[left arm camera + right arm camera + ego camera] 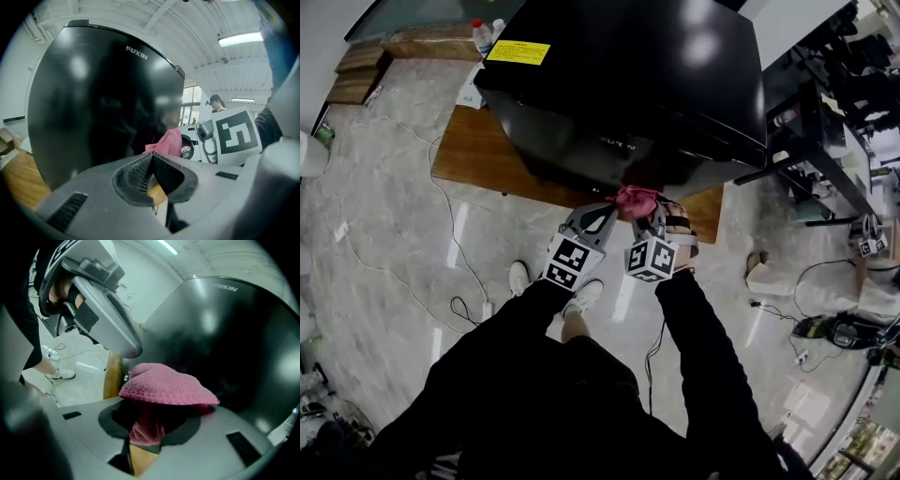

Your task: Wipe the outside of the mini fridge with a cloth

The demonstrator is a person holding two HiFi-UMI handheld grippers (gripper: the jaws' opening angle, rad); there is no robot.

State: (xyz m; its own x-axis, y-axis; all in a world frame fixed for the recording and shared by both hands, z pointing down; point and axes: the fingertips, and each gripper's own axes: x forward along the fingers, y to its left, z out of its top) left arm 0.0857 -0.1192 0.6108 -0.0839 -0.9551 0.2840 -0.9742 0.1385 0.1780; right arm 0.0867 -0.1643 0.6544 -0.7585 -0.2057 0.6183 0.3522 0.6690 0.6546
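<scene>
A glossy black mini fridge [628,84] stands on a low wooden platform [478,155]; its front door fills the left gripper view [103,103] and the right gripper view [225,343]. A pink knitted cloth [164,387] is pinched in my right gripper [146,427], bunched above the jaws and close to the lower front of the door. From the head view the cloth [635,199] shows at the fridge's bottom edge, ahead of my right gripper [645,223]. My left gripper [598,221] sits just to its left, shut and empty [151,169]. The cloth [165,143] also shows beyond it.
A yellow label [517,52] lies on the fridge top. Bottles [483,36] stand behind the fridge. Cables [412,234] trail over the marble floor. Black metal racks [811,141] and equipment crowd the right side. My shoes [518,278] are near the platform's front edge.
</scene>
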